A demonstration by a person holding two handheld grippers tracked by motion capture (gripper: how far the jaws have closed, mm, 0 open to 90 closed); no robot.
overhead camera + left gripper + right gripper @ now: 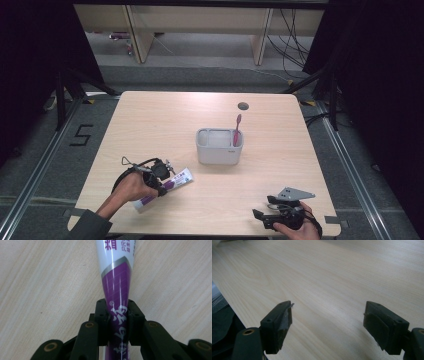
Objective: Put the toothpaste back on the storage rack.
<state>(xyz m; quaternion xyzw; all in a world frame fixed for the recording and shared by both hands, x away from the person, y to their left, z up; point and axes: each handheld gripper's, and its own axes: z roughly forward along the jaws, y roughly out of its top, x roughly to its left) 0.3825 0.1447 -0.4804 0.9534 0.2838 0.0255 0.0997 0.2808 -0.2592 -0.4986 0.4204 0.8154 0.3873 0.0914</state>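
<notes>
High view — pink toothbrush (pixel 237 129) upright in grey holder (pixel 218 152), right compartment

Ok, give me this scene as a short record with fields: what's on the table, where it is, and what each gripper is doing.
surface: wooden table
held thing: toothpaste tube, purple and white, lying flat on the table at the near left
left gripper: shut on the toothpaste tube, fingers pressing its purple end from both sides
right gripper: open, nothing between its fingers, low over the table at the near right
holder: grey holder near the table's middle
in holder: pink toothbrush, upright at its right end
</notes>
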